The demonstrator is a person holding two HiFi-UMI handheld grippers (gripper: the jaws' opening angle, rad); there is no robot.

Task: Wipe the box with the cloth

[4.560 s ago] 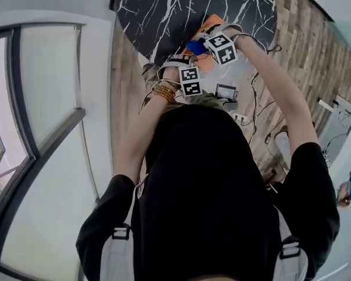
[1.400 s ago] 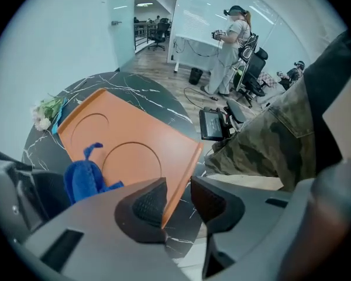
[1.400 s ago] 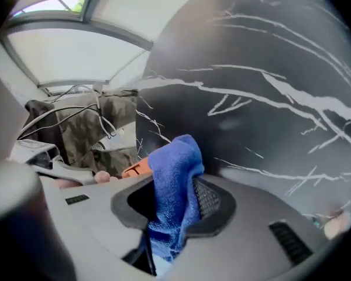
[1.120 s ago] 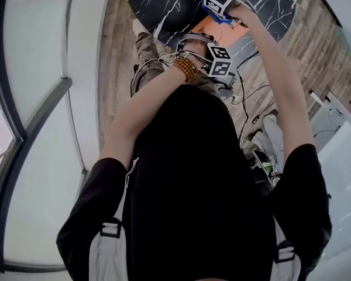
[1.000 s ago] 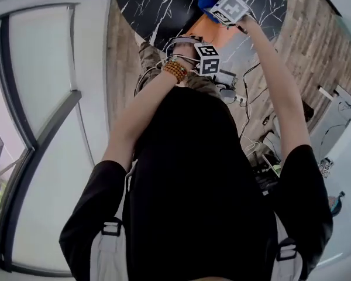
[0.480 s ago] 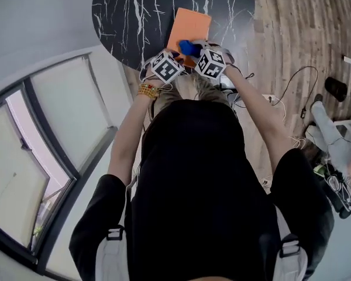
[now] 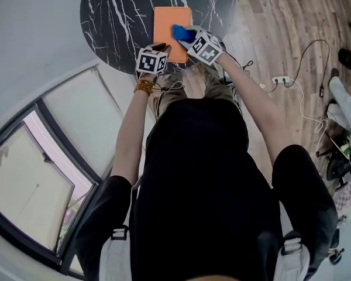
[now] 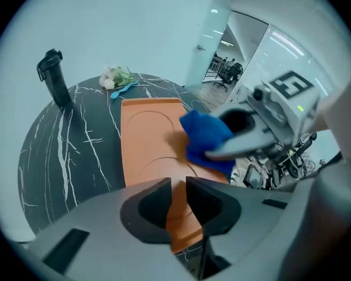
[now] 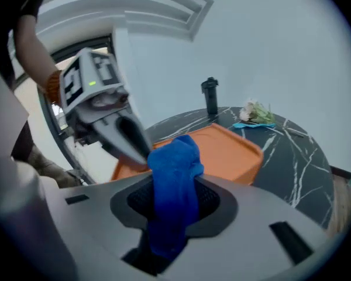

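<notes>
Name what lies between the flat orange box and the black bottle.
Only bare black marble tabletop separates the orange box and black bottle, per left gripper view.

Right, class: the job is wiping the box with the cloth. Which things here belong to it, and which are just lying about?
Job: orange box; blue cloth, clamped in the right gripper; left gripper, jaws just closed partway, nothing between them, over the box's near edge.
Lying about: black flask, flower sprig, both on the table; floor power strip.

- Left claw [image 8: 176, 199], jaws just narrowed to an empty slit, hangs over the orange box [image 8: 145, 142] at its near end.
- Right claw [image 8: 222, 138] holds blue cloth [image 8: 203, 138] on the box's right.
</notes>
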